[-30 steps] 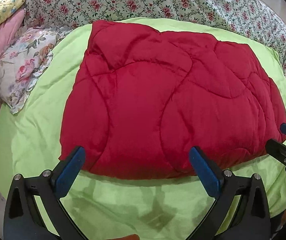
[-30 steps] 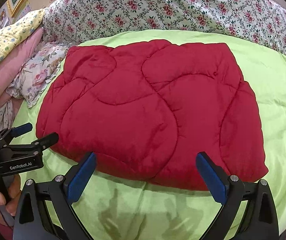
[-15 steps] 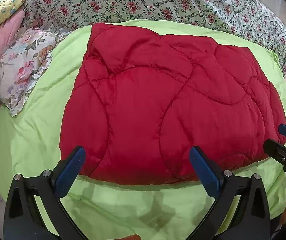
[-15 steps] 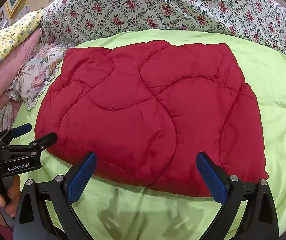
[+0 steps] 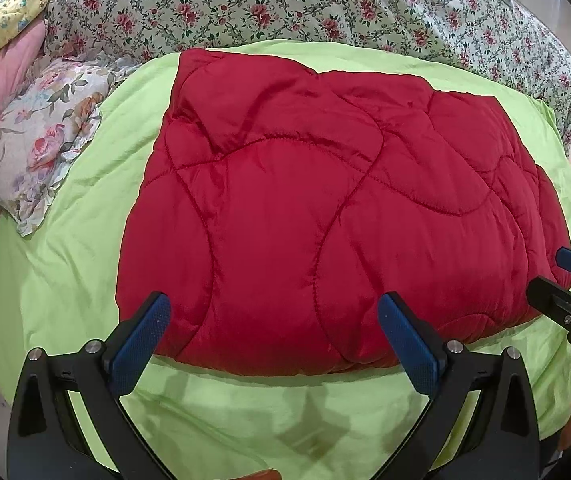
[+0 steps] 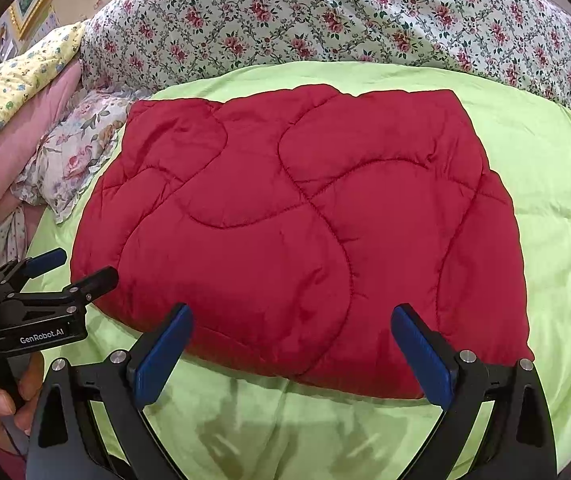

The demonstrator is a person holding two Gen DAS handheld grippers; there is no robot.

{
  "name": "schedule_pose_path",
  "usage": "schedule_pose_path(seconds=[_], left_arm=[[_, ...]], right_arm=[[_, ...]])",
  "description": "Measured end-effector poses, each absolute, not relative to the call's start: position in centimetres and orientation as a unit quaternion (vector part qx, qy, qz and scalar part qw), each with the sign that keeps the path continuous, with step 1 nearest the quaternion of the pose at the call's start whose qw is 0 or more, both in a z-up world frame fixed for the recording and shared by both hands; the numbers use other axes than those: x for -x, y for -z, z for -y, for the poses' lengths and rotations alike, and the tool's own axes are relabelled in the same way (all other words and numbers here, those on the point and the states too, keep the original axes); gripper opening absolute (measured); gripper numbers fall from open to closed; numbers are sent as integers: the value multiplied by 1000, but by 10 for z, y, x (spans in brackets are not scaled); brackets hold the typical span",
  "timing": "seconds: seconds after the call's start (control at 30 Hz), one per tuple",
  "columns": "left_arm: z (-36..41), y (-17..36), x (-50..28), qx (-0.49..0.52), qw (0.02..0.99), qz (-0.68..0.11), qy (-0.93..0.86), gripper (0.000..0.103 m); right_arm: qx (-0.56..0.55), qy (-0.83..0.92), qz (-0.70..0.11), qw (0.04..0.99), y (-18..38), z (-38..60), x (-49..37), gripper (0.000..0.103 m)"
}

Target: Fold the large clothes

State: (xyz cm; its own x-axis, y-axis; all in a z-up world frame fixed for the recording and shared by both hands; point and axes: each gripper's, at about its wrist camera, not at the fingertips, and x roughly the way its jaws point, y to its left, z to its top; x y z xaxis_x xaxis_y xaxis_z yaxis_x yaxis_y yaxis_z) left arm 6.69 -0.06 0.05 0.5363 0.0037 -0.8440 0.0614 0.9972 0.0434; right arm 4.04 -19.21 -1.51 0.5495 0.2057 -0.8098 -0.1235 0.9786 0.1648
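Note:
A red quilted comforter lies folded into a thick rectangle on a lime green sheet; the right wrist view shows it too. My left gripper hovers open just above its near edge, nothing between the blue pads. My right gripper is likewise open over the near edge, further right. Each gripper shows from the side in the other's view: the left gripper at the comforter's left corner, the right gripper at its right corner. Both look open there.
A floral duvet is heaped along the far side of the bed. A floral pillow and pink and yellow bedding lie at the left. A hand holds the left gripper's handle. Bare green sheet stretches to the right.
Both grippers have drifted slightly closer over the comforter's near edge, which now sits a little lower in both views. The grippers stay open and the comforter has not moved.

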Motion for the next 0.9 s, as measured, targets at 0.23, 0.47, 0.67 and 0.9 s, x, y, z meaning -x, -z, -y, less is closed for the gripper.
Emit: schedule_pose_path(seconds=[0.23,0.47,0.67,0.9], left_arm=[[0,-3,-67,-32,877,-479,15,103],[-1,-3,-67,-32,878,-478,14,103],[-1,-5,-66,-33,879,-475,11,103],[-2,-5,-66,-31,880,-474,7,103]], right_arm=[[-44,-97,-465,879,14,193,-41,100],[-44,-98,-464,879,13,193,-41,100],[-44,-98,-464,879,13,194,-41,100],[-44,-98,-464,879,13,194,-40,100]])
